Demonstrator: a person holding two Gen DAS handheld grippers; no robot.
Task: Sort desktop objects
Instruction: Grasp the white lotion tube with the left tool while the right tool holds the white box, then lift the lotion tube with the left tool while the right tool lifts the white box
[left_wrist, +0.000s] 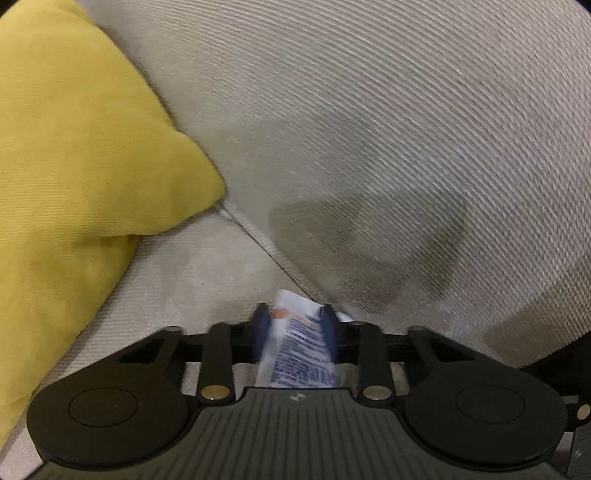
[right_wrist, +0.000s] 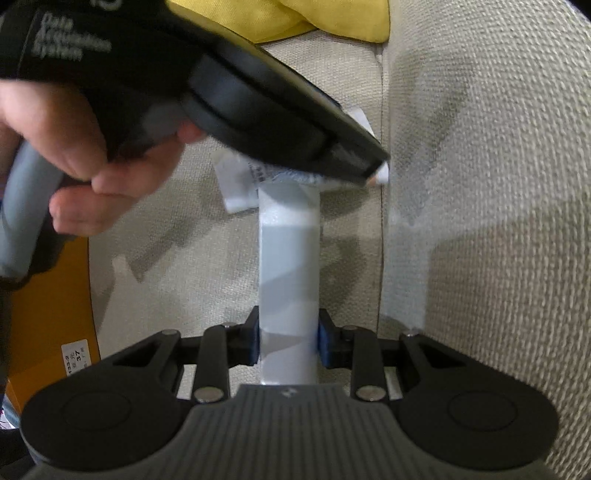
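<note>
- Left wrist view: left gripper (left_wrist: 295, 321) closed down on a white packet (left_wrist: 297, 354) with blue print; blue pads (left_wrist: 260, 328) press it from either side; packet runs back toward the camera body, its front tip poking just past the fingertips.
- Beyond the fingertips: beige woven sofa (left_wrist: 369, 129), seat seam running diagonally toward the packet; yellow cushion (left_wrist: 74, 147) on the left, its corner resting at the fold between seat and back; picture blurred.
- Right wrist view: right gripper (right_wrist: 288, 338) pinched on a white box (right_wrist: 289, 266), long and narrow, its far end pointing straight away; blue pads (right_wrist: 325, 343) tight against both long sides.
- Same view, upper left: left gripper (right_wrist: 376, 173) held in a bare hand (right_wrist: 92, 162), slanting down to the right; its tip sits at the white packet (right_wrist: 240, 181) just past the far end of the box; whether packet and box touch, cannot tell.
- Sofa (right_wrist: 480, 221) beneath; yellow cushion (right_wrist: 295, 18) at the top edge; an orange box (right_wrist: 51, 314) with a white label at lower left.
</note>
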